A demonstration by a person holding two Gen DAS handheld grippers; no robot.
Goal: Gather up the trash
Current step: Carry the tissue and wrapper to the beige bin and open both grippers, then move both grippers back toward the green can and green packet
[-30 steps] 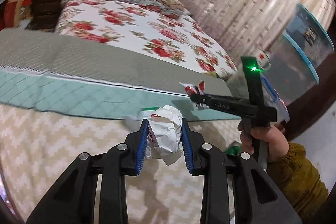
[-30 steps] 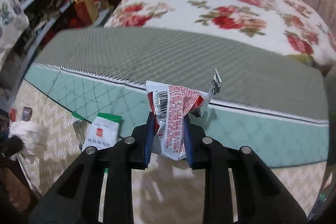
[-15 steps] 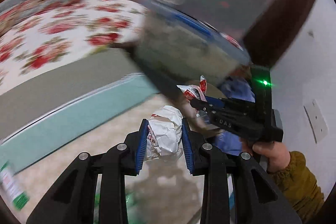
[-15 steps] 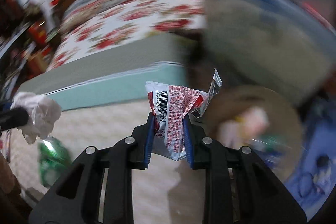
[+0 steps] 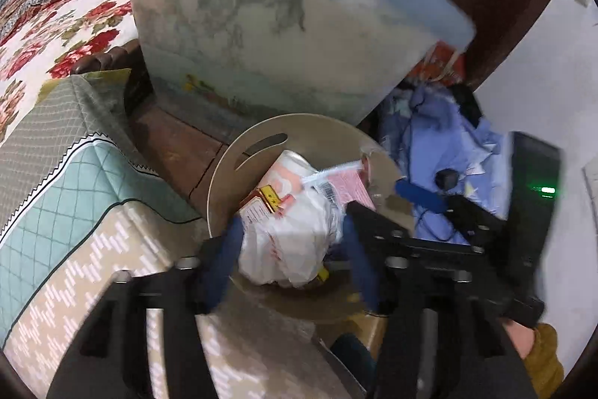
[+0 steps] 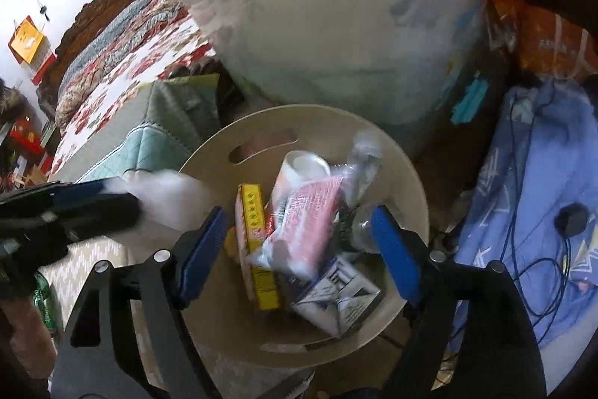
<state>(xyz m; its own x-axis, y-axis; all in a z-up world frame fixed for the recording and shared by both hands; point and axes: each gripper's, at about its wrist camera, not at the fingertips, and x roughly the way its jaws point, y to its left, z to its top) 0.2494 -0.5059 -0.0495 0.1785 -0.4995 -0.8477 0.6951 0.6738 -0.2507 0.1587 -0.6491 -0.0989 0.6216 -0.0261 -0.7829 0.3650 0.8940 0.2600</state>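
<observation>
A round beige trash bin [image 6: 209, 152] stands on the floor, holding several pieces of trash, among them a yellow box [image 6: 258, 249] and a red-and-white snack wrapper [image 6: 310, 215]. My right gripper [image 6: 299, 249] is open wide above the bin, and the wrapper lies below it, loose. My left gripper [image 5: 291, 249] is over the bin [image 5: 224, 171] with a crumpled white paper wad [image 5: 287, 242] between its blue pads; the view is blurred and the jaws look spread a little. The left gripper also shows in the right wrist view [image 6: 93, 200].
A large translucent storage tub [image 5: 280, 36] with blue handles stands right behind the bin. A bed with a floral cover [image 5: 56, 25] is to the left. Blue cloth with cables [image 6: 542, 212] lies to the right. Green trash [image 6: 45, 294] lies on the patterned floor.
Both grippers swung from the bed to above the bin. My right gripper opened and the red-and-white wrapper dropped into the bin. The left still has the paper wad between its pads.
</observation>
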